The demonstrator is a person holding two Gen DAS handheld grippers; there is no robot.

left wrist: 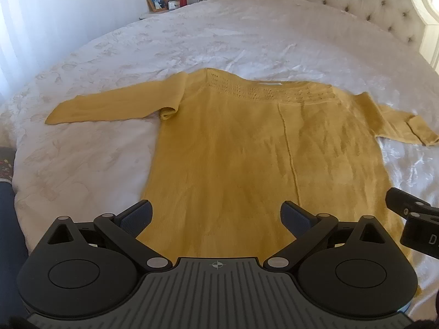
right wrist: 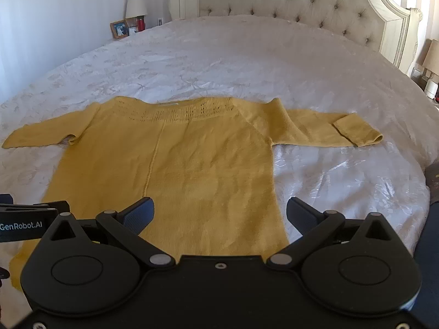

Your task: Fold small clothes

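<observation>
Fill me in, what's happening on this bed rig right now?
A person holds a two-finger gripper in each hand over a yellow knit sweater spread flat on a white bedspread, both sleeves out to the sides. The left gripper and right gripper are both open near the hem, gripping nothing. No fold has been made yet; the right sleeve's cuff is turned back. A nightstand with a lamp and photo frame sits beyond the bed.
</observation>
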